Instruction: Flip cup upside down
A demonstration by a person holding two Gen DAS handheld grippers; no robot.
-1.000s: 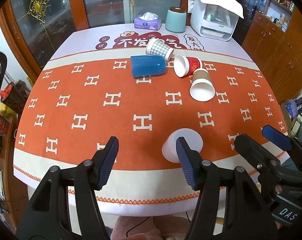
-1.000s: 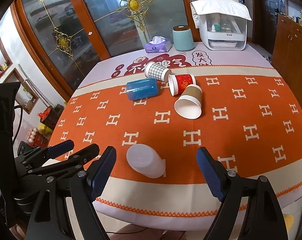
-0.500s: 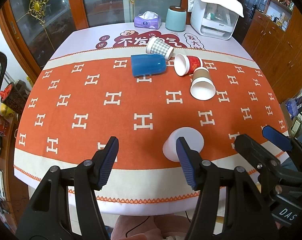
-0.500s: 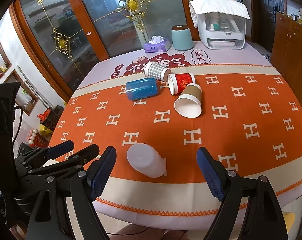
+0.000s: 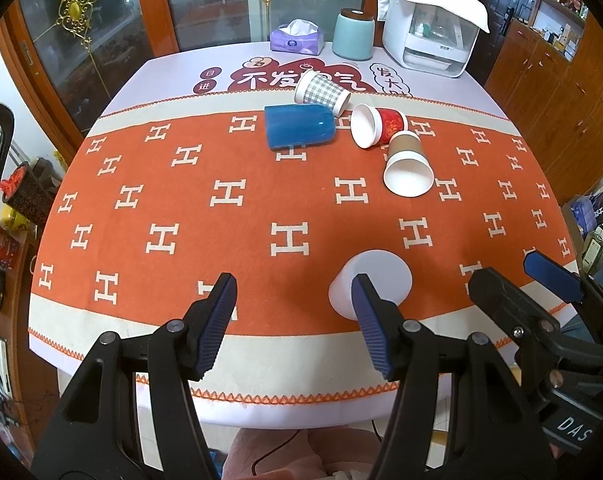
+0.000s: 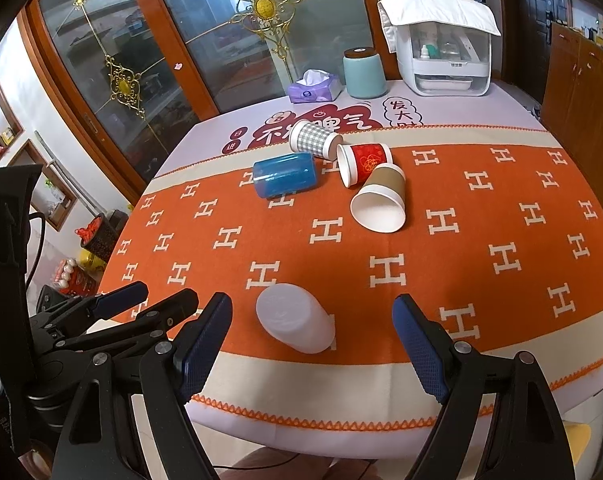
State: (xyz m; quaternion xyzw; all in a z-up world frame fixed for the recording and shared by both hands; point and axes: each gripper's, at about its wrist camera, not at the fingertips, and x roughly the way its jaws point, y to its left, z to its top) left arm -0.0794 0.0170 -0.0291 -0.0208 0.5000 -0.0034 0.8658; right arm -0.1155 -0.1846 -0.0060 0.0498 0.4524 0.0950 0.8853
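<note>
the white cup [image 6: 295,318] lies on its side near the counter's [image 6: 501,208] front edge, between the spread fingers of the right gripper [image 6: 312,342], touching neither. the left gripper [image 5: 293,320], fingers spread too, holds nothing, and its right finger [image 5: 371,330] hides part of the cup. risks, as i judge them: the light, round cup could roll off that near edge if nudged, or buckle under a hard squeeze. farther back lie a blue cup [image 6: 284,175], a checked cup [image 6: 314,140], a red cup [image 6: 364,163] and a brown cup [image 6: 381,202]. the cloth [image 6: 261,216] bears "h" marks and chinese lettering; "das" shows on the right gripper's body.
</note>
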